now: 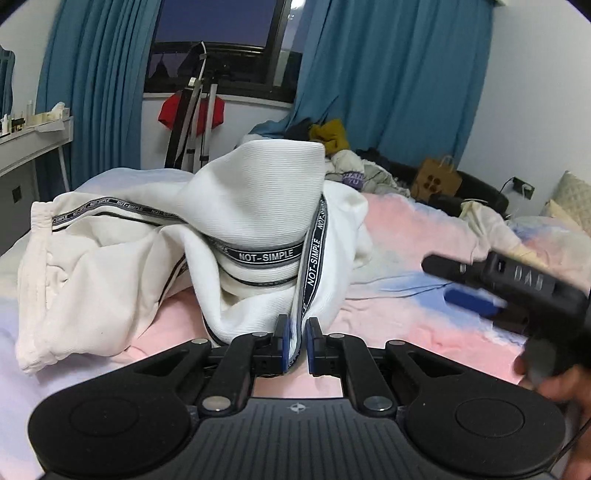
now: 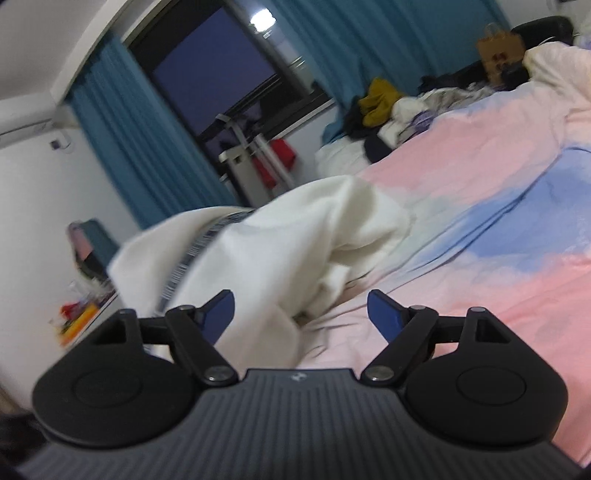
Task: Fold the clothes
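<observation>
Your left gripper (image 1: 295,341) has its blue pads (image 1: 282,343) drawn in close on a fold of the white trousers (image 1: 255,192), right along the black side stripe printed NOT-SIMPLE (image 1: 314,254). The cloth fills the narrow gap between the pads and rises from them in a peaked tent, then spills away to your left, where the gathered waistband (image 1: 38,214) lies on the bed.

Your right gripper (image 2: 301,314) stands wide apart and has hold of nothing. Its left blue pad (image 2: 219,314) sits against or just in front of the trousers (image 2: 280,236); the blur will not let you tell which. Its right pad (image 2: 384,314) is over bare bedding. In the left wrist view that same gripper (image 1: 491,288) hangs to the right of the garment, apart from it, smeared with motion.

The trousers lie on a bedspread (image 1: 406,295) blotched pink, blue and white. At the far end of the bed is a heap of clothes (image 1: 332,136), mustard and dark pieces among them, and a brown paper bag (image 1: 437,177). Teal curtains (image 1: 388,74) flank a dark window (image 1: 214,26), a red garment (image 1: 171,110) hangs below the sill, and a white desk (image 1: 33,136) stands at the left.
</observation>
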